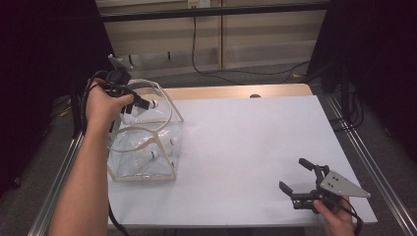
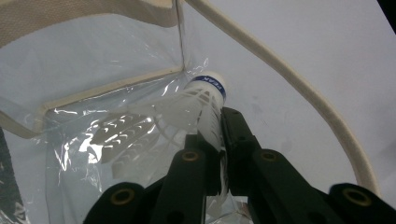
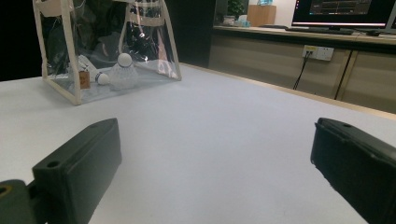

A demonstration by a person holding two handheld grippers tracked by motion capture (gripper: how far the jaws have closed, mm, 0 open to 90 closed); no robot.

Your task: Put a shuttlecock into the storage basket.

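Observation:
A clear plastic bag [image 1: 143,167] with cream trim stands at the table's left. My left gripper [image 1: 143,103] hangs over its open top, shut on a white shuttlecock [image 1: 152,104]. In the left gripper view the black jaws pinch the shuttlecock [image 2: 205,100] by its skirt, cork end forward, just inside the bag's trim [image 2: 112,86]. Two more shuttlecocks [image 1: 173,141] [image 1: 154,155] lie on the bag's floor. My right gripper [image 1: 293,174] rests near the table's front right corner, open, with only bare table between its jaws [image 3: 215,154]. The bag [image 3: 60,88] stands far off in the right gripper view, with a shuttlecock [image 3: 123,70] in it.
The white table top [image 1: 246,147] stretches between the bag and the right gripper. The bag's cream handle [image 2: 299,84] loops to the right of the held shuttlecock. Metal rails [image 1: 366,162] run along both table sides. A cable [image 1: 196,59] trails on the floor behind.

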